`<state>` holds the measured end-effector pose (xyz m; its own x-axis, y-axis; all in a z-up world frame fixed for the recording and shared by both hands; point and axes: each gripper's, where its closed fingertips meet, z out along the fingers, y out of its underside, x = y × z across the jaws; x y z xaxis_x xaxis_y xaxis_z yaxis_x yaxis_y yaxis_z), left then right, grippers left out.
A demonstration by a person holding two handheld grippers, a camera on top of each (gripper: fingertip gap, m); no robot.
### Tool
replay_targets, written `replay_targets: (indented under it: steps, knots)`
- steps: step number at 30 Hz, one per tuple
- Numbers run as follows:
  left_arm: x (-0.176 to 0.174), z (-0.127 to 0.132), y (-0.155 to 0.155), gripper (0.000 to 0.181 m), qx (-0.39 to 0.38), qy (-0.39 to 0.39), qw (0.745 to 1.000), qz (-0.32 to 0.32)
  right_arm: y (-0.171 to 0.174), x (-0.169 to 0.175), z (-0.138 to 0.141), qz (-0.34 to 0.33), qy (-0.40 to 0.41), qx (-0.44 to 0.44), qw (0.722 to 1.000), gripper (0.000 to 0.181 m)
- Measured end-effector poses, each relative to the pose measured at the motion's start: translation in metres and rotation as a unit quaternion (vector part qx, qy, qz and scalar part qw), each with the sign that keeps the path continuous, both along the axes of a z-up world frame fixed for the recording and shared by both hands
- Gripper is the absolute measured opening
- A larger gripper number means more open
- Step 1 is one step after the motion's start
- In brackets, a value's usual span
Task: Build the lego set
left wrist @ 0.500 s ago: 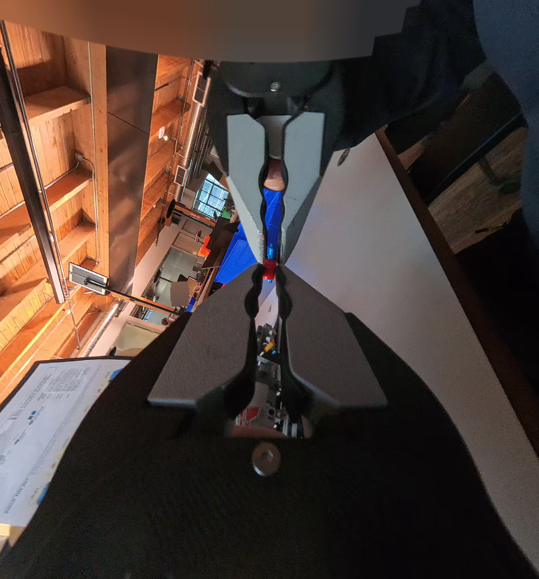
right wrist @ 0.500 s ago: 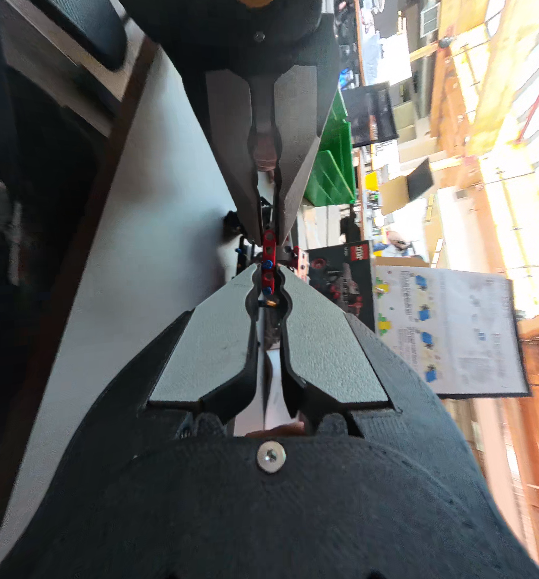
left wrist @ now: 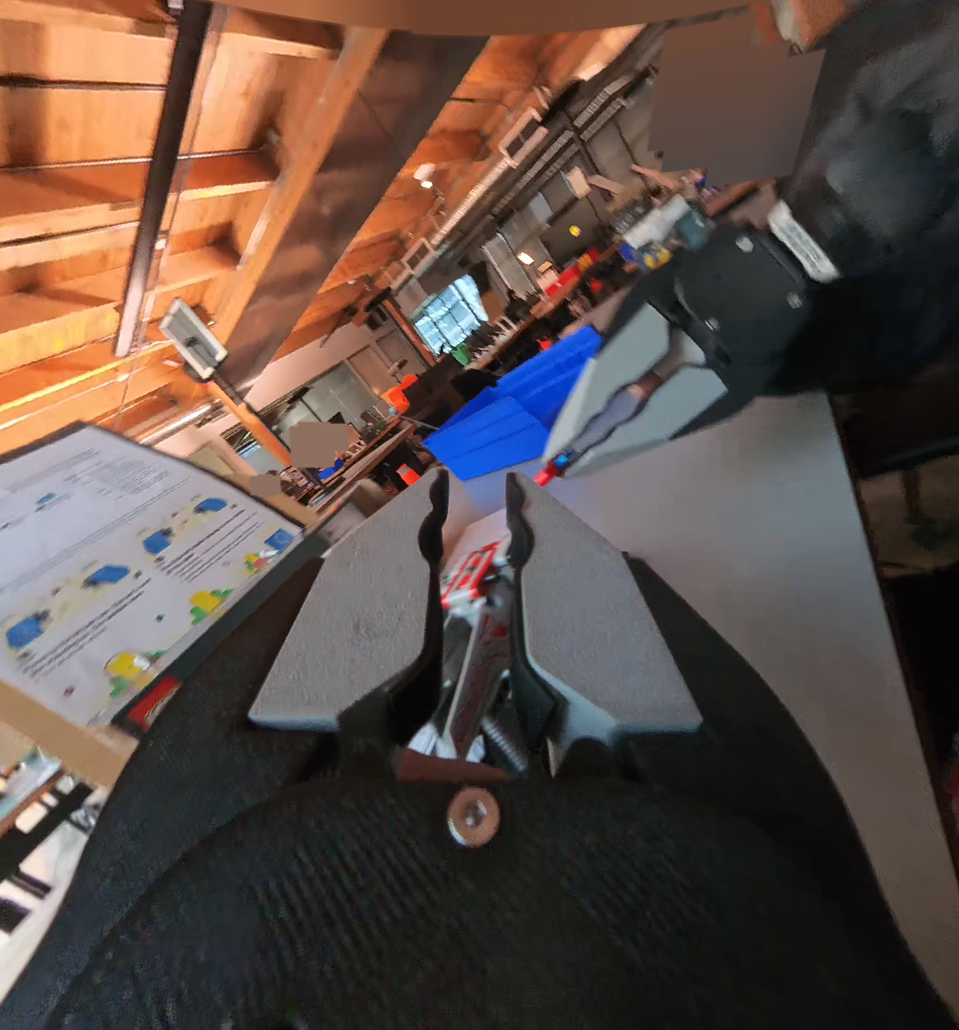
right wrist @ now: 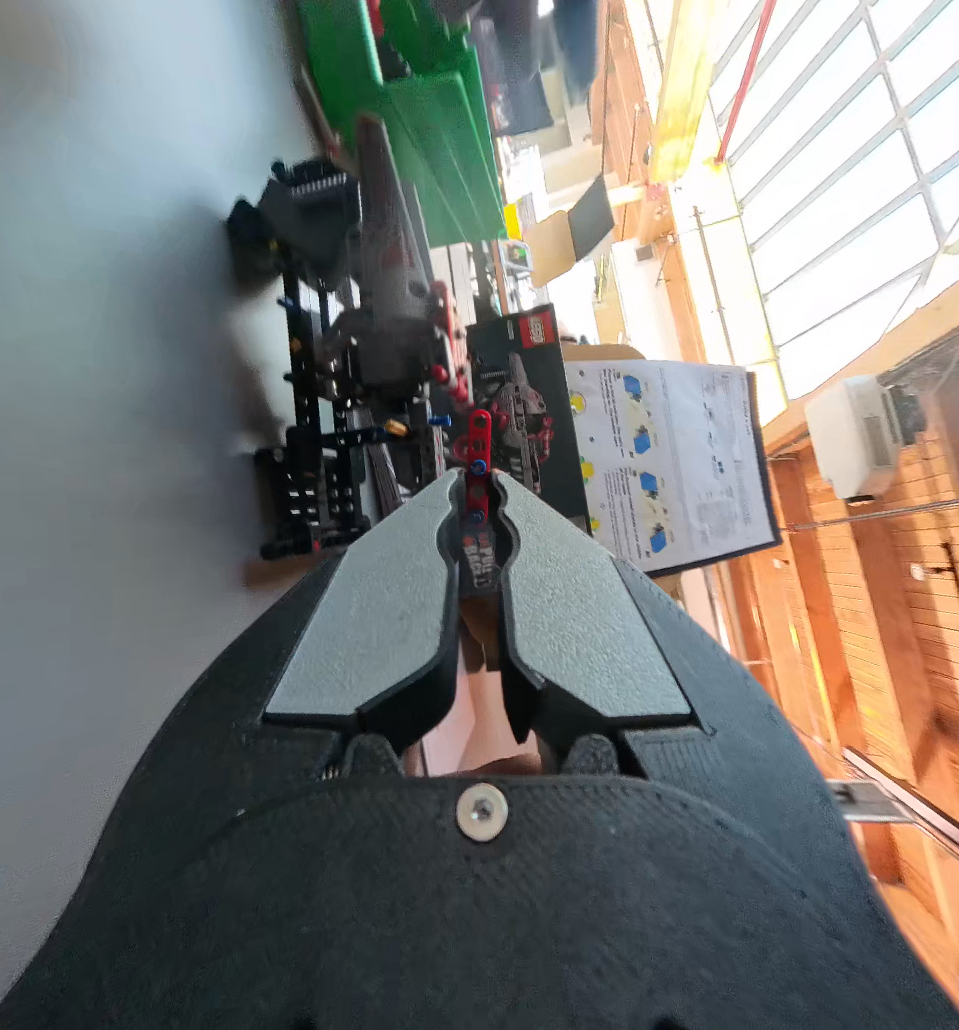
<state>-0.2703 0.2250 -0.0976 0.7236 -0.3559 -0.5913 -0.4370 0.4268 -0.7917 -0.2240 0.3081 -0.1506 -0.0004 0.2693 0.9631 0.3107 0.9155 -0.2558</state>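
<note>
- Red beam (right wrist: pixel 477 454) with blue pins is clamped in my right claw (right wrist: pixel 476 479); its free end sticks out past the tips, in the air
- Left claw (left wrist: pixel 474 485) stands apart with nothing between the tips, well clear of the right one
- Part-built model (right wrist: pixel 354 356), dark grey and black with red bits, stands on the white table (right wrist: pixel 103 278) ahead of my right claw
- Set box (right wrist: pixel 521 407) and open instruction booklet (right wrist: pixel 672 462) sit just beyond the model
</note>
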Motion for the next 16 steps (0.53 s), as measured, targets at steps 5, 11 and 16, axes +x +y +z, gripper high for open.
replay_targets:
  steps: [5,11,16]
  knots:
    - [-0.060,0.006,-0.003,0.014,0.010,-0.064,0.995,0.072,0.008,-0.008,-0.013,-0.011,-0.006,0.059,0.998,0.005]
    - [-0.077,-0.004,0.003,0.013,-0.008,-0.078,0.991,0.109,0.012,-0.015,-0.020,-0.006,-0.010,0.048,0.999,0.004]
    - [-0.081,-0.012,0.009,0.014,-0.024,-0.069,0.989,0.130,0.016,-0.022,-0.027,0.003,-0.018,0.028,0.999,0.005]
